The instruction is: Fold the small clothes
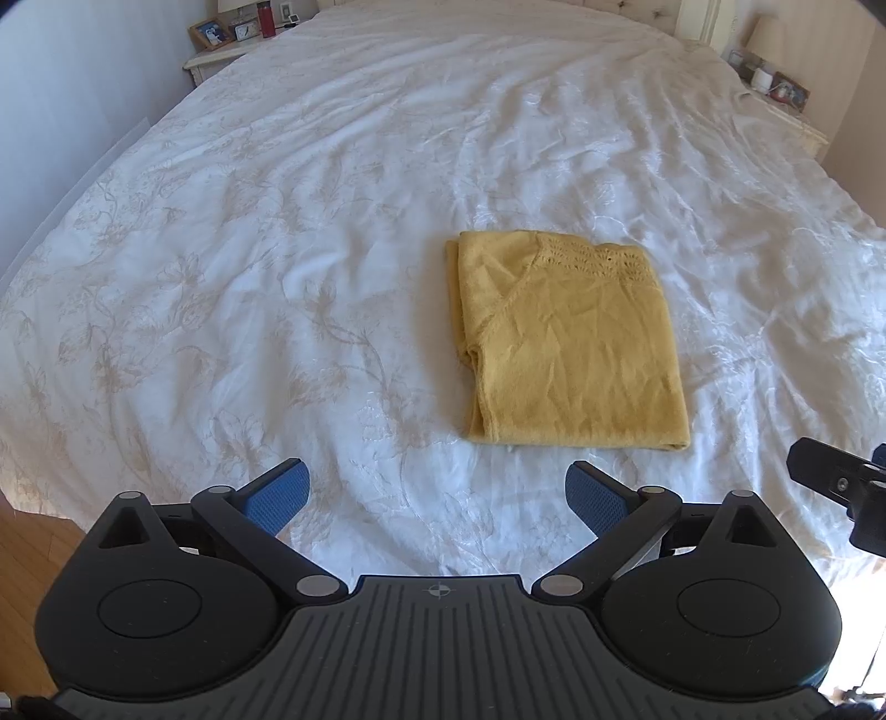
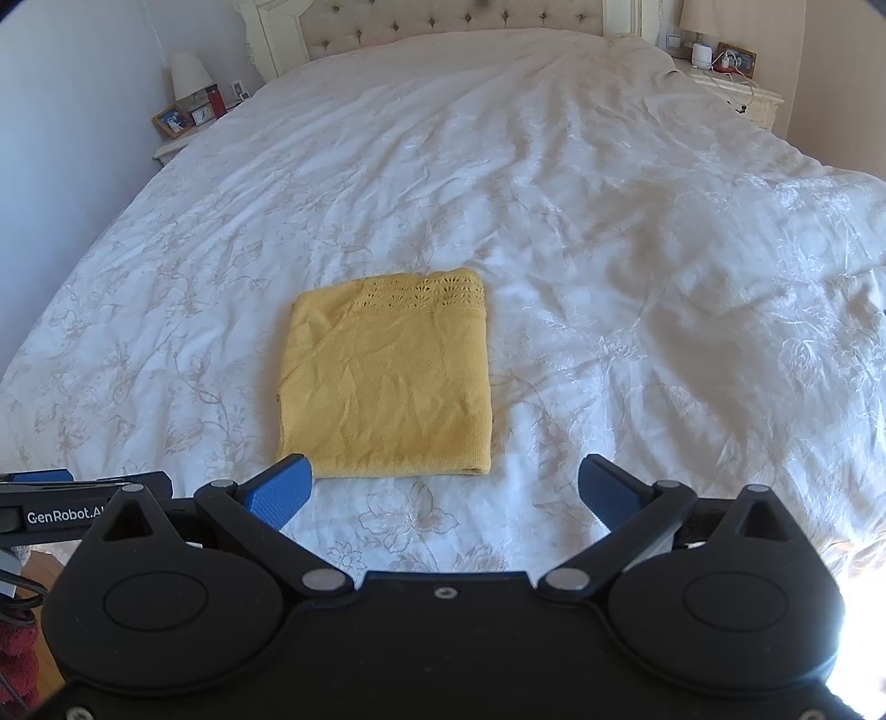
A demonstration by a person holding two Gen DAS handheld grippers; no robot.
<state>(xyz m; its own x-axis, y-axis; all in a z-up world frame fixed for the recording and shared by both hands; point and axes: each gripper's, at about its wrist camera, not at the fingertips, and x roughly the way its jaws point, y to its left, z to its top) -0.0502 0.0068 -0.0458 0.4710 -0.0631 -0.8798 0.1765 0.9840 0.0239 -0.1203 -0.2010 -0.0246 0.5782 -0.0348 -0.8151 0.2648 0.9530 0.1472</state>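
1. Ahead of your left gripper [image 1: 437,493], right of its jaws: folded yellow top [image 1: 570,343] flat on bed [image 1: 277,249].
2. Your right gripper [image 2: 446,490]: top [image 2: 387,382] just ahead, left.
3. Both jaws spread wide, holding nothing.

Folded garment [image 1: 570,343] on bed [image 1: 277,249], nightstands [image 2: 177,147] flanking its head.

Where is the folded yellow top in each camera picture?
Left wrist view: the yellow top lies right of centre on the white bedspread, ahead of the open left gripper.
Right wrist view: it lies left of centre, ahead of the open right gripper.
Shared landmark: the framed photo on the nightstand.
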